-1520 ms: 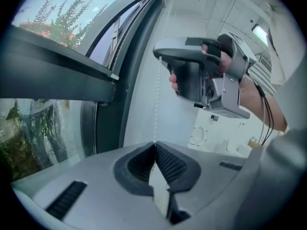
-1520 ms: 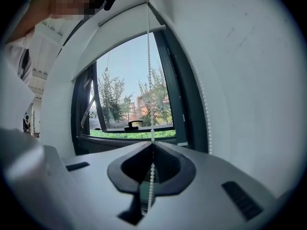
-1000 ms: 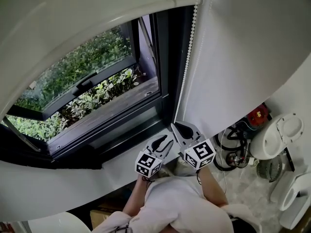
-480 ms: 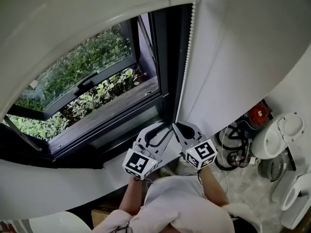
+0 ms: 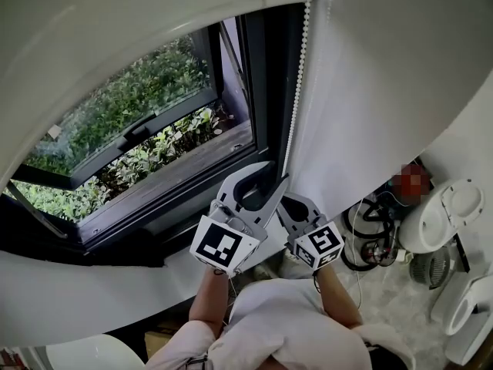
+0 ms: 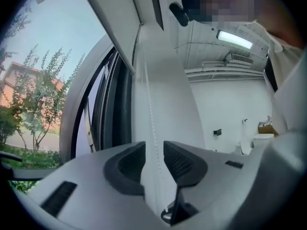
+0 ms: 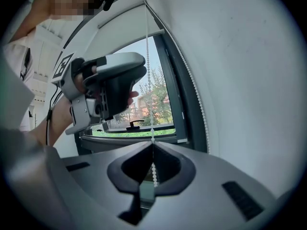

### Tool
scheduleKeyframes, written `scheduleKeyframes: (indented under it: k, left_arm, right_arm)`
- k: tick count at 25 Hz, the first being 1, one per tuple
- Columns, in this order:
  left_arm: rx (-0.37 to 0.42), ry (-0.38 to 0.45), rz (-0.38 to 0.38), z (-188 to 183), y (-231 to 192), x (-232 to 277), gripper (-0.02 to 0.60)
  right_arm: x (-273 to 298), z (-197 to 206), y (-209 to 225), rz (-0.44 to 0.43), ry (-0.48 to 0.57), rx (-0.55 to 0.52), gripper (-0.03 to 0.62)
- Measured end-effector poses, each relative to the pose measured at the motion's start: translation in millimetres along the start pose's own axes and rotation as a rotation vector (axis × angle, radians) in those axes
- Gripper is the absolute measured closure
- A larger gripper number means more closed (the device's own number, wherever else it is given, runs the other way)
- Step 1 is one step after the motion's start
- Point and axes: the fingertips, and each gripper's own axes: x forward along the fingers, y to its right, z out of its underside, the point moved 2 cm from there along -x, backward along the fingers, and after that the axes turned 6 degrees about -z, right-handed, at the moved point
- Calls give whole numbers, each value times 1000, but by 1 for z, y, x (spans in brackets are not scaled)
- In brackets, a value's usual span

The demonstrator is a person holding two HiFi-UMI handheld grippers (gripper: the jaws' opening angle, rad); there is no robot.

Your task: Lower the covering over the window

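A white bead chain (image 5: 297, 99) hangs down the right side of the dark-framed window (image 5: 258, 122). The white blind (image 5: 115, 29) arcs across the top of the glass, and greenery shows below its edge. My right gripper (image 5: 285, 200) is low by the sill, shut on the bead chain (image 7: 147, 80), whose beads run through the closed jaws (image 7: 152, 150). My left gripper (image 5: 276, 173) is just above it and open. The bead chain (image 6: 148, 104) passes between its pads (image 6: 180, 162) without being pinched.
A white wall (image 5: 385, 83) lies right of the chain. On the floor at lower right are black cables (image 5: 370, 237) and white appliances (image 5: 447, 214). The window sill (image 5: 192, 260) runs under the frame. Shrubs (image 5: 131, 99) fill the view outside.
My left gripper has risen from beside the right one at the sill to above it, and its jaws now straddle the chain. The right gripper has stayed put.
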Motion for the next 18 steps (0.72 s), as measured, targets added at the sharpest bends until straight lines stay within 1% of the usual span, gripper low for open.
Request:
scheduleKeyframes:
  k: [3, 4, 7, 9, 12, 15, 18]
  left_arm:
    - [24, 19, 6, -12, 1, 10, 463]
    - [31, 26, 1, -16, 1, 14, 477]
    - [50, 43, -16, -23, 1, 20, 551]
    - [48, 55, -20, -25, 3, 22, 566]
    - [17, 77, -31, -25, 5, 19, 568]
    - [23, 56, -31, -19, 7, 16, 568]
    - [12, 48, -38, -10, 7, 13, 568]
  right_arm:
    - [0, 0, 0, -1, 1, 1, 597]
    - [0, 0, -1, -2, 2, 1, 597]
    - [0, 0, -1, -1, 3, 1, 597]
    - [1, -1, -2, 0, 4, 5, 597]
    - [3, 0, -3, 2, -2, 11, 597]
    - [4, 5, -3, 3, -31, 10, 597]
    - [4, 14, -2, 7, -49, 22, 597]
